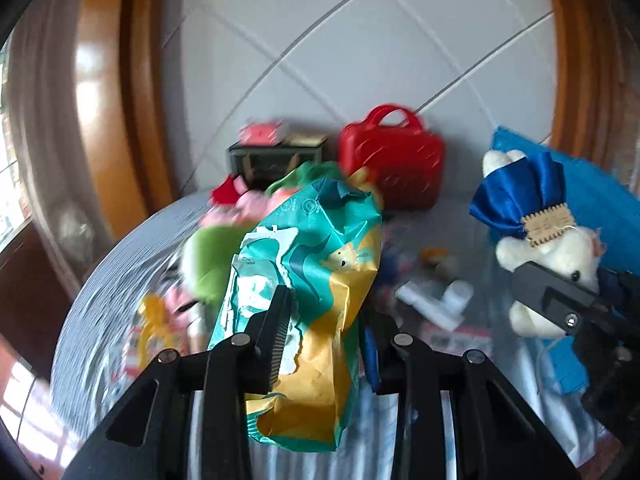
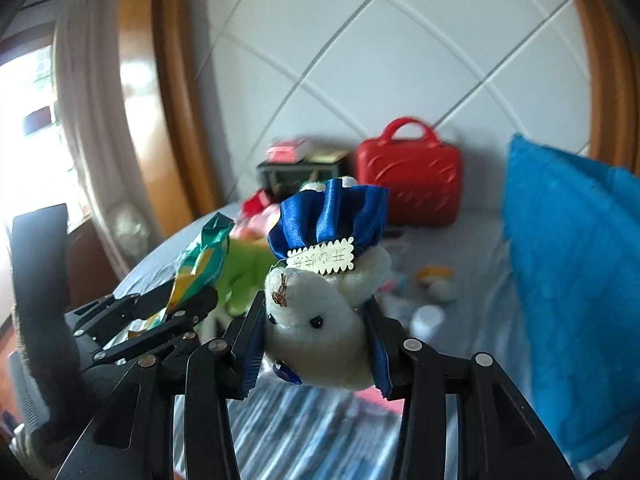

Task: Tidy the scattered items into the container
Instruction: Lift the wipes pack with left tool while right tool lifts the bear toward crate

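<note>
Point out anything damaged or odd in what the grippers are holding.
The snack bag in the left hand-held gripper is crumpled, its printed surface torn and peeling. The plush bear in the right hand-held gripper hangs upside down.

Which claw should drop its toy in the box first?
Hard to call: both are full. Left claw grips the snack bag, right claw the white bear. The dark box sits slightly nearer left.
</note>
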{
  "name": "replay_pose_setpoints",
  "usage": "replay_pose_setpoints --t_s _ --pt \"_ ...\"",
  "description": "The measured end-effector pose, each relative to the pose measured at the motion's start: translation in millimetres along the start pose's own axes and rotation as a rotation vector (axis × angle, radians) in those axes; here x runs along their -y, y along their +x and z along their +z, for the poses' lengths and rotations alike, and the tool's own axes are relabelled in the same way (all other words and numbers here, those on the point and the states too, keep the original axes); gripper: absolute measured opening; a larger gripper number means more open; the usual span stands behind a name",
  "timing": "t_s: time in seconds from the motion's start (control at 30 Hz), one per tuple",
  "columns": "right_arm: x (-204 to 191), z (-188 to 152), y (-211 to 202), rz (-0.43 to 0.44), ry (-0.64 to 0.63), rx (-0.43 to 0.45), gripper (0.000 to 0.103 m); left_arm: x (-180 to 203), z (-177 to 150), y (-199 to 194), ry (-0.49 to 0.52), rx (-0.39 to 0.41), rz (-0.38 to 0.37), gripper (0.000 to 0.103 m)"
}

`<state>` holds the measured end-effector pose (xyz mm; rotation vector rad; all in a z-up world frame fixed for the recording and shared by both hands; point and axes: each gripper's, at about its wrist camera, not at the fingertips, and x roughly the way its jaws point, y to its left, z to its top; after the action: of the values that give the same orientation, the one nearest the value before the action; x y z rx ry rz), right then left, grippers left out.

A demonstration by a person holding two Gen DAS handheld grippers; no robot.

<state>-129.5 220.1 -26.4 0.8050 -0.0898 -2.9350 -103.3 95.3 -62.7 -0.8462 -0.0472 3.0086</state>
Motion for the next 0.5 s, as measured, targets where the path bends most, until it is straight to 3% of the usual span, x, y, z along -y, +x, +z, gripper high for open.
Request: replay_pose_setpoints --t_s 0.23,0.5 --pt "34 20 -38 -0.139 0.025 0.074 0.043 48 31 -10 0.043 0.055 -0.122 0.031" --pt "100 46 -92 -0.244 0.041 0.182 0.044 141 65 -32 0.087 0.134 -0.240 0.031"
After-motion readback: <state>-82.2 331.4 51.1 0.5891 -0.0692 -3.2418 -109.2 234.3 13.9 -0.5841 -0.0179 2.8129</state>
